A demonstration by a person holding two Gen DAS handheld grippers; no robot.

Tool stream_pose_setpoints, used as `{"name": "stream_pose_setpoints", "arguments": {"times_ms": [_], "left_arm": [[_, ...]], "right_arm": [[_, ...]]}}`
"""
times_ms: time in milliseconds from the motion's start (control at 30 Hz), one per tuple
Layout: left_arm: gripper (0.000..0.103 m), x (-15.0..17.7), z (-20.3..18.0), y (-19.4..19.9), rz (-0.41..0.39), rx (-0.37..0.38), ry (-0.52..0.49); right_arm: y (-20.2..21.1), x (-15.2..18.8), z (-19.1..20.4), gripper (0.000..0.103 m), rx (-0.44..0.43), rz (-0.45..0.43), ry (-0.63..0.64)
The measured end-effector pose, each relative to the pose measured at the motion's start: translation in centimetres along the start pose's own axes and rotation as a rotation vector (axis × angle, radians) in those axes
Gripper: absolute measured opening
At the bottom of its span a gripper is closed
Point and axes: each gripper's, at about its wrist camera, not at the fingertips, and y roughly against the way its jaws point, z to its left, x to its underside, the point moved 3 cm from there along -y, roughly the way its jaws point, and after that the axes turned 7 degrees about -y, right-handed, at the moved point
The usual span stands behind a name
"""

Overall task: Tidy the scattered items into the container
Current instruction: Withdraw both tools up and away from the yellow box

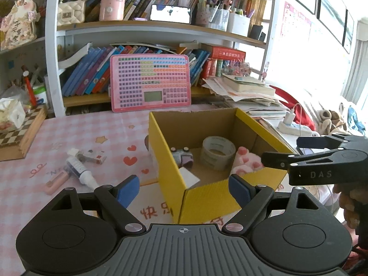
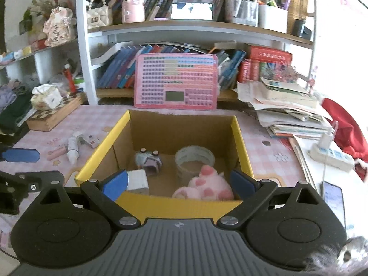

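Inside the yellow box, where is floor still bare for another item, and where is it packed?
Bare cardboard shows along the back wall of the yellow box, behind the tape roll and the toy car. The front is crowded: white block at left, pink plush paw at right, only a narrow strip between.

An open cardboard box (image 2: 184, 126) stands on the table (image 2: 271, 151), in front of a keyboard-like learning board (image 2: 176, 81) that leans against the bookshelf (image 2: 207, 30). In the box, a roll of tape (image 2: 195, 158) sits toward the back, a plush paw (image 2: 204, 185) before it, a small toy (image 2: 148, 161) to its left, and what may be a small carton (image 2: 138, 180) nearest the front-left corner. Left of the box on the table lie a tube (image 1: 79, 171), a small packet (image 1: 93, 156) behind it and a stick-shaped item (image 1: 56, 181). A chessboard case (image 1: 21, 128) lies further left, a power strip (image 2: 331, 156) to the right.
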Motion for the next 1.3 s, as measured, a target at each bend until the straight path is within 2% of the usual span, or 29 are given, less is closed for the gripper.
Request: {"name": "stream_pose_setpoints", "arguments": {"times_ms": [300,533,733,833,1300], "left_arm": [[0.087,2.1,1.5,2.3,0.014,0.005,-0.030],[0.088,3.7,2.8,3.6,0.024,-0.004,-0.066],[0.089,4.7,4.2,4.7,0.033,0.013,-0.075],[0.094,5.3,5.0,5.4,0.034,0.016,-0.080],[0.094,8.6,8.3,7.6,0.103,-0.007,-0.096]], "right_arm": [[3.0,2.9,2.4,0.096,0.112,-0.024,-0.034],[4.4,4.7,5.1,0.096,0.156,-0.011,-0.044],[5.2,5.7,7.6,0.096,0.159,-0.010,-0.031],[5.2,6.1,8.8,0.096,0.156,-0.003,-0.030],[4.2,8.5,14.3,0.096,0.112,0.083,-0.035]]}}
